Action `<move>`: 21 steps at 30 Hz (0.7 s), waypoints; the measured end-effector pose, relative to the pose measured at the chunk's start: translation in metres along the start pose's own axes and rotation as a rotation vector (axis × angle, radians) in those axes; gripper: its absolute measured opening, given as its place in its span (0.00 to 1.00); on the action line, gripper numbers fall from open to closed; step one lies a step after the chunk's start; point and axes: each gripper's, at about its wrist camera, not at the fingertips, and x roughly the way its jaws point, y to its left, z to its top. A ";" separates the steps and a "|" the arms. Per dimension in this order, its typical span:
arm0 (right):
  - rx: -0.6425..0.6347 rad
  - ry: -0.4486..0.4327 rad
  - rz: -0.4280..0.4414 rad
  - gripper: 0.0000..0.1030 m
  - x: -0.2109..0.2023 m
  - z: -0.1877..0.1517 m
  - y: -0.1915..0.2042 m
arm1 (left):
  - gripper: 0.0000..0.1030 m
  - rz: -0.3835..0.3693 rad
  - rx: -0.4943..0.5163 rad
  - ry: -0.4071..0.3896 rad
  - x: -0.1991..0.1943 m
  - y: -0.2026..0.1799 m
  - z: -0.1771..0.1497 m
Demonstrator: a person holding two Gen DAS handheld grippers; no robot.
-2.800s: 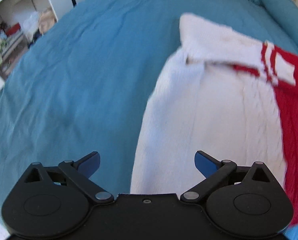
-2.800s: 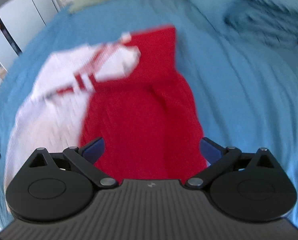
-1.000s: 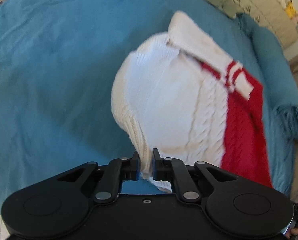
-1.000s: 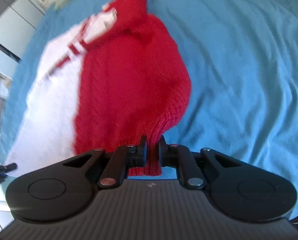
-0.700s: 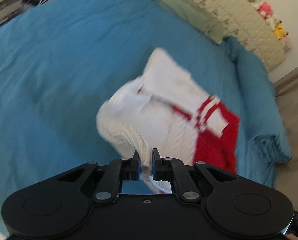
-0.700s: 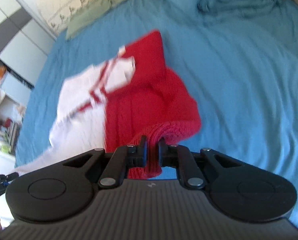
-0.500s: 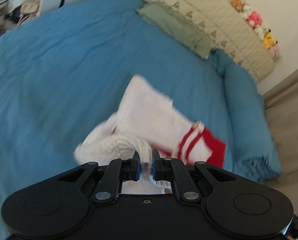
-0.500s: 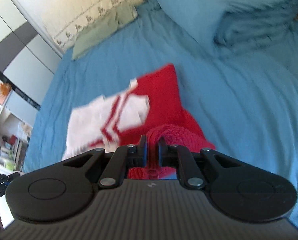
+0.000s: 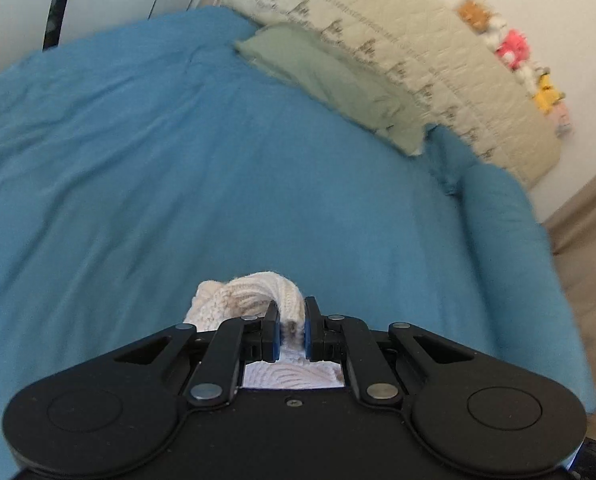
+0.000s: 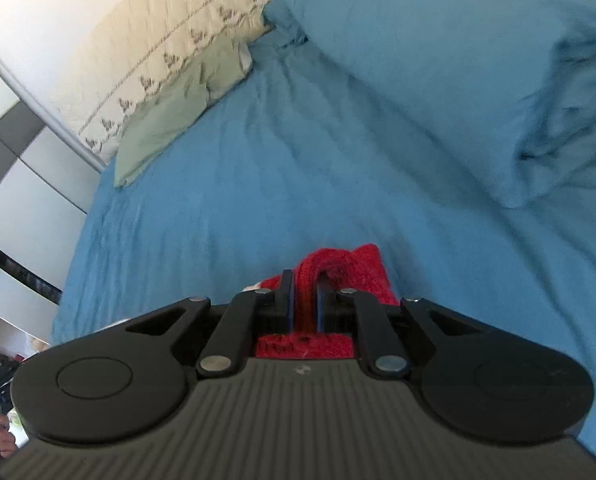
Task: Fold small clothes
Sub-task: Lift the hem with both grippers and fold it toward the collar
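A small knitted sweater, half white and half red, lies on a blue bed cover. My left gripper [image 9: 290,320] is shut on the white ribbed hem [image 9: 254,294], which bunches up over the fingers. My right gripper [image 10: 305,294] is shut on the red ribbed hem [image 10: 353,268]. Both hems are carried forward toward the head of the bed. Most of the sweater is hidden under the gripper bodies in both views.
The blue bed cover [image 9: 178,168] stretches ahead. A green pillow [image 9: 329,80] and a cream quilted headboard [image 9: 417,52] with soft toys [image 9: 513,44] are at the far end. A bundled blue duvet [image 10: 477,60] lies at the right. White wardrobe doors [image 10: 18,184] stand to the left.
Both grippers closed on the bottom hem and carried it up and forward over the sweater. The sweater body has passed out of sight beneath the grippers.
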 end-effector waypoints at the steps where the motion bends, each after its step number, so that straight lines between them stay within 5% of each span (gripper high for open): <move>1: -0.028 0.008 -0.010 0.24 0.022 0.000 -0.001 | 0.10 0.019 -0.013 -0.003 0.017 0.005 -0.003; 6: -0.043 0.040 -0.033 0.24 0.080 -0.007 -0.019 | 0.10 0.078 -0.124 -0.016 0.060 0.036 -0.020; 13: -0.138 0.063 -0.024 0.26 0.095 -0.011 -0.022 | 0.15 0.141 0.008 -0.003 0.065 0.021 -0.025; 16: -0.197 0.073 -0.018 0.37 0.088 -0.013 -0.011 | 0.58 0.149 0.044 -0.021 0.063 0.013 -0.022; 18: -0.235 0.067 0.004 0.76 0.081 -0.012 0.000 | 0.92 0.189 0.091 -0.070 0.053 0.001 -0.018; 20: -0.289 0.017 -0.006 1.00 0.069 -0.010 0.014 | 0.96 0.198 0.138 -0.105 0.041 -0.009 -0.017; 21: -0.332 -0.028 -0.011 1.00 0.059 -0.009 0.024 | 0.96 0.199 0.166 -0.114 0.035 -0.015 -0.017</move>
